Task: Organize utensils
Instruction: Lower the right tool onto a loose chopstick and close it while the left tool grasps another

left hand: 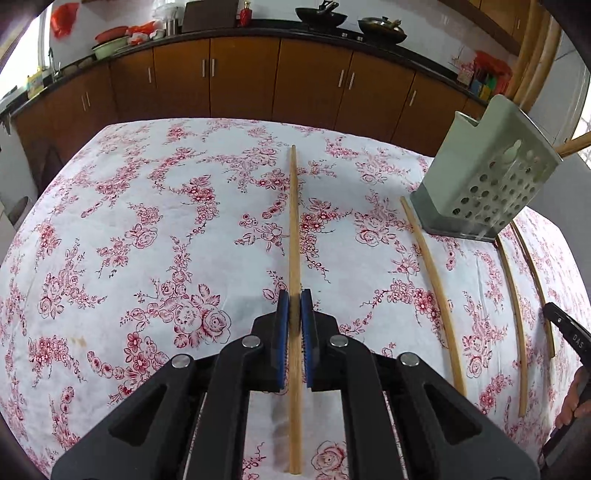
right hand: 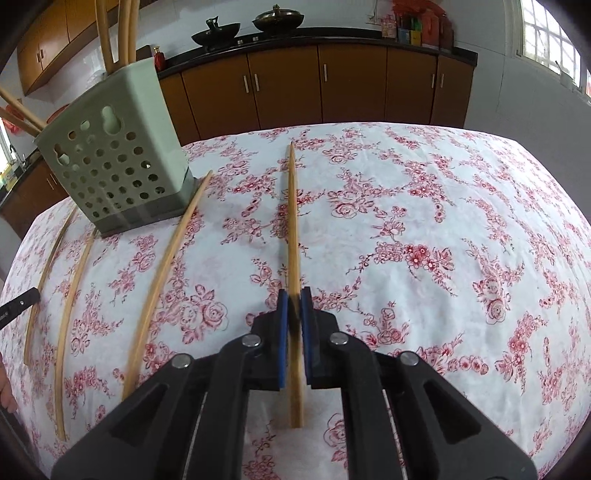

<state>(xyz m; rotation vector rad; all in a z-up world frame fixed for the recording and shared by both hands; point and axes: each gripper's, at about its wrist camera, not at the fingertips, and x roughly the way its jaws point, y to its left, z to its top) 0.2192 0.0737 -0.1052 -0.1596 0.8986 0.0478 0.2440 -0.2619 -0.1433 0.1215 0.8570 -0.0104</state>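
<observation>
Kitchen bkgd: brown wood base cabinets (right hand: 354, 85) w/ metal handles ran under a dark countertop (left hand: 258, 34), white wall above. Two dark woks (right hand: 216, 35) sat on the counter; upper cabinets (right hand: 55, 37) hung at left. Daylight came thru a paned window (right hand: 550, 33); table wore a white cloth w/ red florals (right hand: 443, 221).

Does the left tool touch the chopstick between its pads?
Touching. The left wrist view shows the left tool with both blue pads pressed against the chopstick, no gap visible.
</observation>
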